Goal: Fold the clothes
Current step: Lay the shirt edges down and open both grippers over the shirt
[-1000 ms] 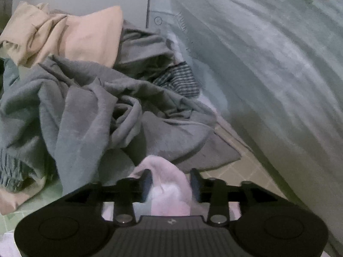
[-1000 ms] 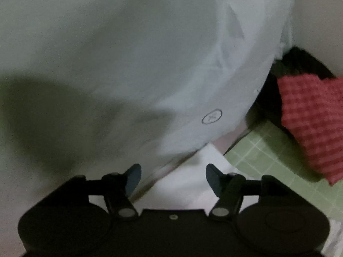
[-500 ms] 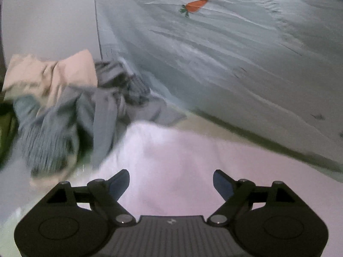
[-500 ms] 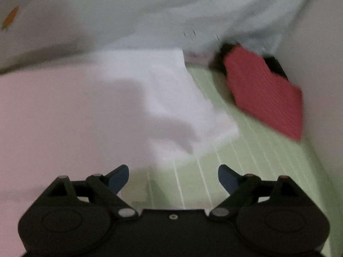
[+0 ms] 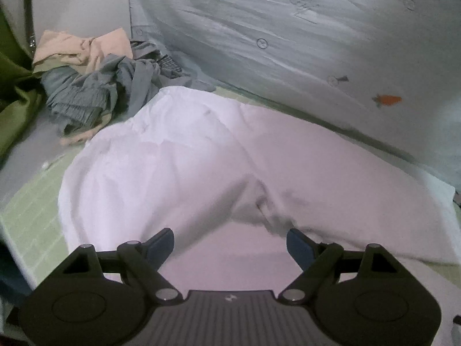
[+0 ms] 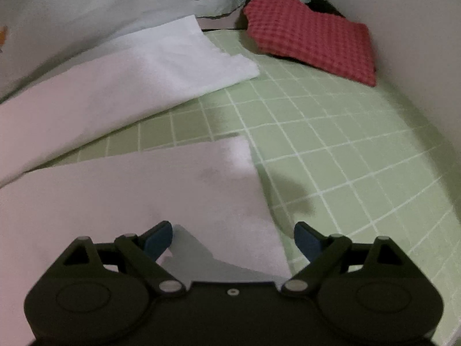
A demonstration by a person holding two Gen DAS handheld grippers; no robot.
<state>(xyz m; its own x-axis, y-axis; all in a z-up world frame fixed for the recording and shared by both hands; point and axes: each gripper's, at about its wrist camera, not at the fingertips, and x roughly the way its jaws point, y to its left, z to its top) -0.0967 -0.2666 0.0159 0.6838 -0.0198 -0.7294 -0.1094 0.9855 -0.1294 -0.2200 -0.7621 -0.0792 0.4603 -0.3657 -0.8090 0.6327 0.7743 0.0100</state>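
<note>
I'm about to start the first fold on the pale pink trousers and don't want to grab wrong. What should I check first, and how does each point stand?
1. Left gripper open, holding nothing: ok.
2. Right gripper open, holding nothing: ok.
3. Pale pink trousers spread on the green checked sheet: ok.
4. Legs flat: not ok, creases bunch at the crotch.
5. Leg ends apart, sheet showing between: ok.
6. Grey clothes pile clear of the waist end: cannot tell.

Dim, soft-focus fisheye views with dark vignetted corners.
</note>
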